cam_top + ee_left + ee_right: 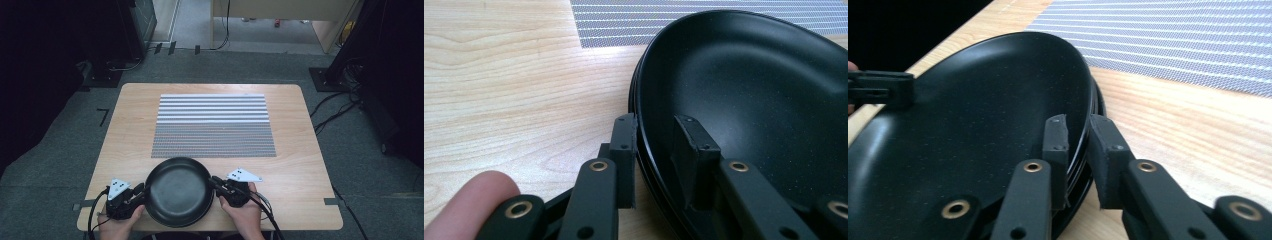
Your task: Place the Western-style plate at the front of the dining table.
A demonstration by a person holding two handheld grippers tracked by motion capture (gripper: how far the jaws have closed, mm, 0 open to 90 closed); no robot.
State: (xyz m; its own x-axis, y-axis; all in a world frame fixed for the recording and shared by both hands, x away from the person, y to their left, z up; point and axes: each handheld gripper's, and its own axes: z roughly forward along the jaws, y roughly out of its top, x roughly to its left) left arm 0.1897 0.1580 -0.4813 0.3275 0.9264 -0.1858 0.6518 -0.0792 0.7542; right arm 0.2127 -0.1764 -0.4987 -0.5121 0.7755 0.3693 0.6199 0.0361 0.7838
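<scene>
black pan (178,191) on table (300,170), rim clamped by left gripper (139,191) and right gripper (216,183); striped mat (213,126) just beyond.

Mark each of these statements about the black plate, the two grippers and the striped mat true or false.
1. The left gripper straddles the rim of the black plate. True.
2. The plate holds food. False: it is empty.
3. The right gripper has one jaw inside the plate's rim and one outside. True.
4. The plate sits in the middle of the striped mat. False: it lies at the table's near edge, overlapping at most the mat's near border.
</scene>
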